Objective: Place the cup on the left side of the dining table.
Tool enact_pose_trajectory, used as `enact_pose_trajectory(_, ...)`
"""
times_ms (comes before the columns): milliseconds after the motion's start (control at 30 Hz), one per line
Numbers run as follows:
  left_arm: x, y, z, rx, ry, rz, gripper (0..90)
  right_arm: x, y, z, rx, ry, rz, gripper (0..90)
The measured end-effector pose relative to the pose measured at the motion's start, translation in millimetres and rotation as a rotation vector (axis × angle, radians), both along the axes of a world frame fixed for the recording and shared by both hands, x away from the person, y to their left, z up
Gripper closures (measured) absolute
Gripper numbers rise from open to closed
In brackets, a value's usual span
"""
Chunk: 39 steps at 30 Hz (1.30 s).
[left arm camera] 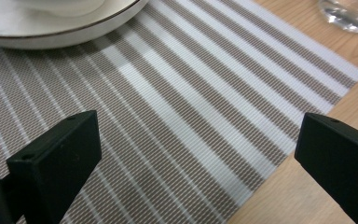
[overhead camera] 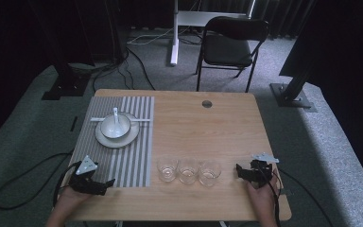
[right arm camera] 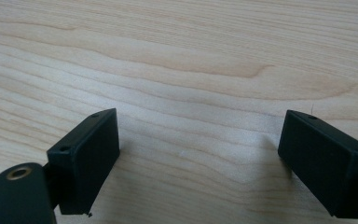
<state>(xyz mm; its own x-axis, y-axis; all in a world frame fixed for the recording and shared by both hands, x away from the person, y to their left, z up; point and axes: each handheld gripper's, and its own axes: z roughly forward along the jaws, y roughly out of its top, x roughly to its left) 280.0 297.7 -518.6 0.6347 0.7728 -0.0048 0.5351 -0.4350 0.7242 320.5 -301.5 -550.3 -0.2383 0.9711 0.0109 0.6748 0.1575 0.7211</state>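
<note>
High view: wooden table [overhead camera: 189, 118], striped placemat [overhead camera: 139, 142] along its left edge. A plate [overhead camera: 105, 138] with bowl [overhead camera: 115, 126] and spoon [overhead camera: 116, 117] sits on the mat's far half, well in from the mat edges. Three glasses [overhead camera: 188, 170] stand in a row near the front edge, mid-table, touching or nearly so. Left gripper [overhead camera: 108, 184] rests at the mat's front-left corner, jaws pointing right. Right gripper [overhead camera: 239, 171] lies near the front-right corner, jaws pointing left at the glasses, bare wood between them. Far-right half of the table is open.

Left gripper view: jaws spread wide, nothing between them, over the placemat [left arm camera: 177, 107]. Mat's edge runs diagonally at right, wood beyond. Plate rim [left arm camera: 74, 32] at top left, one glass base [left arm camera: 349, 14] at top right, both apart from the jaws.

Right gripper view: jaws spread wide, released, only bare table [right arm camera: 191, 70] between and ahead.
</note>
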Motion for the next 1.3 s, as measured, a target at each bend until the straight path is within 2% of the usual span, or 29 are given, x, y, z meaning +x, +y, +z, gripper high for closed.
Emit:
enact_pose_trajectory(200, -0.8, -5.8, 5.9, -0.006, -0.007, -0.019, 0.9, -0.1, 0.1, 0.0, 0.000, 0.000, -0.001, 12.0)
enact_pose_trajectory(267, 0.7, -7.1, 5.7, 0.014, 0.013, -0.017, 1.0, -0.1, 0.1, 0.0, 0.000, 0.000, -0.001, 12.0)
enact_pose_trajectory(333, 1.0, -8.0, 5.1, 0.012, 0.024, -0.022, 0.9, -0.1, 0.1, 0.0, 0.000, 0.000, -0.001, 12.0)
enact_pose_trajectory(367, 0.5, -9.5, 5.3, 0.022, 0.021, -0.022, 0.9, -0.1, 0.1, 0.0, 0.000, 0.000, -0.001, 12.0)
enact_pose_trajectory(567, 2.4, -19.2, 13.7, -0.003, 0.001, -0.057, 1.0, -0.1, 0.1, 0.0, 0.000, 0.000, -0.001, 12.0)
enact_pose_trajectory(733, 6.0, -31.8, 22.4, -0.003, -0.015, -0.093, 1.0, -0.1, 0.1, 0.0, 0.001, 0.000, -0.001, 12.0)
enact_pose_trajectory(933, 11.4, -46.0, 30.1, 0.001, 0.001, -0.130, 1.0, -0.1, 0.1, 0.0, 0.000, 0.000, -0.001, 12.0)
enact_pose_trajectory(1200, 15.0, -66.9, 39.5, -0.005, -0.019, -0.200, 1.0, -0.1, 0.1, 0.0, 0.000, 0.000, -0.001, 12.0)
enact_pose_trajectory(1267, 15.5, -69.4, 40.6, 0.001, -0.028, -0.202, 1.0, -0.1, 0.1, 0.0, 0.000, 0.000, -0.001, 12.0)
enact_pose_trajectory(1300, 17.1, -72.6, 42.1, -0.005, -0.024, -0.222, 1.0, -0.1, 0.1, 0.0, 0.001, 0.000, -0.001, 12.0)
